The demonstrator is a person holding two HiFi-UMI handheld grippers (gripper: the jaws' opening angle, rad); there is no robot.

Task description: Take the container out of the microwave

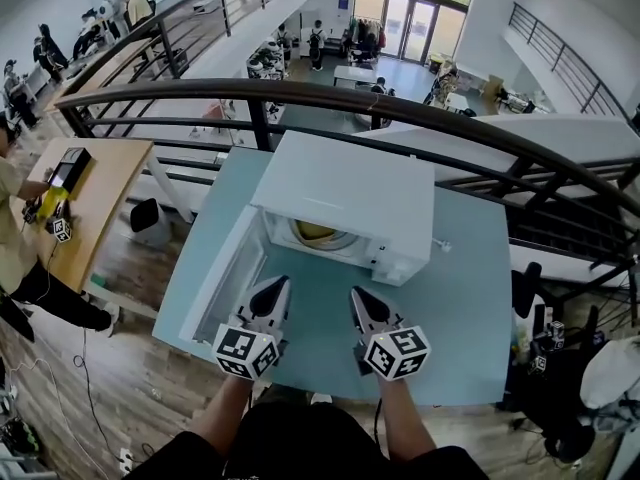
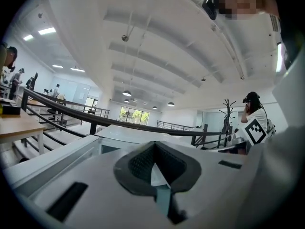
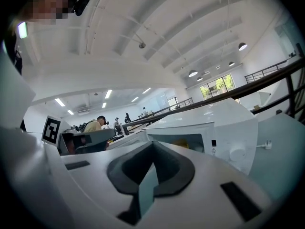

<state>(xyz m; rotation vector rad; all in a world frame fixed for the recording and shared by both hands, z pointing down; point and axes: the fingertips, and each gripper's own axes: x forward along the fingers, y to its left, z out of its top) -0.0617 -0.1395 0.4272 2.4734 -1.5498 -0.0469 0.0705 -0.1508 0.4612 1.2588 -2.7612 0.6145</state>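
**Both grippers closed in front of the open microwave, container inside**

The white microwave (image 1: pixel 345 193) stands on a pale blue table (image 1: pixel 460 298). Its door (image 1: pixel 225 273) is swung out toward 8 o'clock from the cavity. The container (image 1: pixel 318 232) sits inside, at 12 o'clock from your two tools. It shows as a yellow, rounded form resting on a pale circular turntable. The roof of the oven hides most of it, so you cannot read its depth or whether it has a lid.

The left gripper (image 1: pixel 277 285) and the right gripper (image 1: pixel 359 295) lie side by side, just short of the opening. The left one points level and the right one slightly downward. Each has its dark ribbed pads brought together, with nothing between them.

Handling, as a judgement:
- **Weight and stiffness:** the container looks like a small, stiff bowl, probably light.
- **Material:** its surface appears smooth. Whether it is plastic or glazed ceramic cannot be told, so treat it as slippery and breakable.
- **Where to grip:** the near rim, at 6 o'clock of the bowl, is the edge you can reach. You would spread the jaws first, then put one pad inside the wall and one outside.
- **Clearance:** the cavity roof is low, so draw the container out level rather than lifting it.

The microwave casing is matte white with rounded corners, and the grippers' shells are smooth grey.
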